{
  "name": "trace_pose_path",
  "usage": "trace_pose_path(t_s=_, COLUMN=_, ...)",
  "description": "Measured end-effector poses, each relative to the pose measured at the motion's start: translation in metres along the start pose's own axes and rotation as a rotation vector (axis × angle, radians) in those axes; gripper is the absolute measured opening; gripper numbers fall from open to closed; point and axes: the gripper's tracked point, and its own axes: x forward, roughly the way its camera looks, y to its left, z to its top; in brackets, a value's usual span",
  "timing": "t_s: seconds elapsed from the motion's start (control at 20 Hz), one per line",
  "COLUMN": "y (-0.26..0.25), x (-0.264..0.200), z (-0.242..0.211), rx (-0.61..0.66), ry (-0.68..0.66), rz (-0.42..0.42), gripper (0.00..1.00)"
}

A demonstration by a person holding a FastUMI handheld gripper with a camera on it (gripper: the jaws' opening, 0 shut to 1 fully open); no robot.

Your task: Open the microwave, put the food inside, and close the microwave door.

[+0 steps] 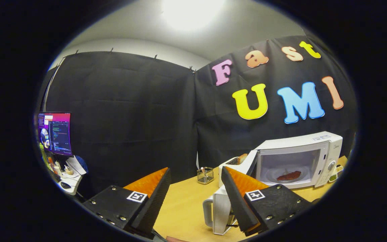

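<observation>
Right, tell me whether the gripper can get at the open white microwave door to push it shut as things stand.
Probably yes. The gripper is open and holds nothing, and the open white microwave door stands just beyond its fingers. The white plastic kettle sits low beside one finger, so approaching above it looks free.

There is one microwave (301, 161), and its door (252, 163) stands open. Inside it lies one plate (286, 174) with one piece of food (289, 175). On the desk (186, 205) I count one white kettle (218, 210), one small wire basket (205, 175) and one toaster (234, 163). One gripper (196, 178) shows two fingers (153, 188), spread apart with nothing between them. One monitor (55, 133) stands far off beside the booth's wall.
</observation>
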Motion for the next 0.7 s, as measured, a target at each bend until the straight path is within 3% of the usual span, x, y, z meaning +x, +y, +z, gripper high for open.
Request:
trace_pose_path(t_s=0.15, y=0.024, x=0.020, z=-0.036, rx=0.016, ry=0.073, rz=0.056, gripper=0.83)
trace_pose_path(t_s=0.25, y=0.018, x=0.030, z=-0.062, rx=0.007, ry=0.133, rz=0.026, gripper=0.62)
trace_pose_path(t_s=0.3, y=0.008, x=0.032, z=-0.075, rx=0.002, ry=0.159, rz=-0.014, gripper=0.42)
trace_pose_path(t_s=0.35, y=-0.003, x=0.033, z=-0.088, rx=0.005, ry=0.183, rz=-0.051, gripper=0.29)
trace_pose_path(t_s=0.5, y=-0.007, x=0.034, z=-0.122, rx=0.047, ry=0.260, rz=-0.047, gripper=0.02)
trace_pose_path(t_s=0.7, y=-0.045, x=0.014, z=-0.124, rx=-0.061, ry=0.245, rz=-0.164, gripper=0.01)
